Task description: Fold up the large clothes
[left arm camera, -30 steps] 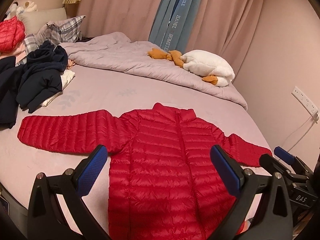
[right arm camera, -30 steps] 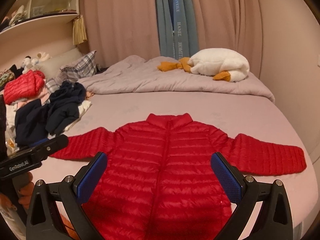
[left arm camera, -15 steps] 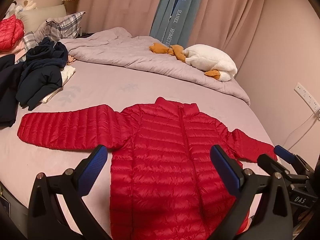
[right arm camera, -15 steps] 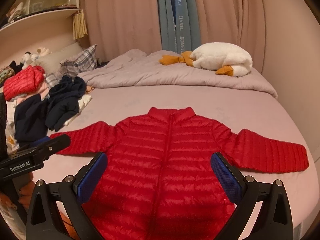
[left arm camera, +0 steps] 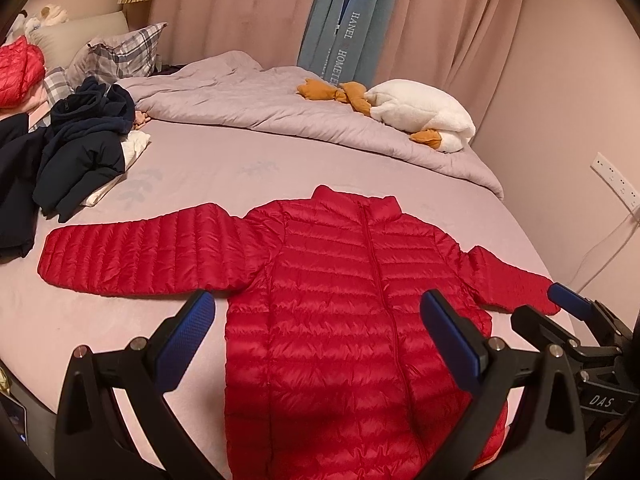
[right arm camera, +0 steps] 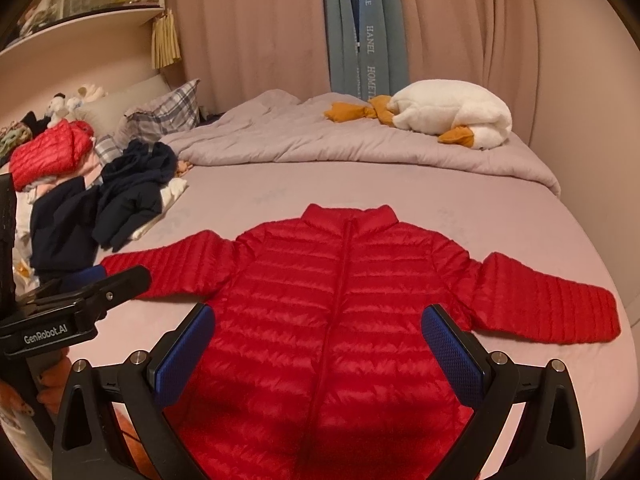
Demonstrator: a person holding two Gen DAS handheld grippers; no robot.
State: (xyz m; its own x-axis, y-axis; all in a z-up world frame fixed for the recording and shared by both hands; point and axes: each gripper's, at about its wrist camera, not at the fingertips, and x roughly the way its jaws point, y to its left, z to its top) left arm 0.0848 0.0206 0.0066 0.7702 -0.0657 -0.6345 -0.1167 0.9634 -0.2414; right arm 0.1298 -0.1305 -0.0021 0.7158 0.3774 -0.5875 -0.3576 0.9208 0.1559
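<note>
"HANEL HOMETELE" on blue curtain [right arm camera: 370, 40]

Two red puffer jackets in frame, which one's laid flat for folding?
The red jacket spread front-up on the bed, sleeves out to both sides, directly ahead of both open grippers. The other red jacket is bunched atop the clothes pile at far left.

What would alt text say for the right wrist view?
A red quilted puffer jacket lies flat, sleeves spread, on a mauve bed, framed by the open right claw. A dark clothes pile sits left.
</note>
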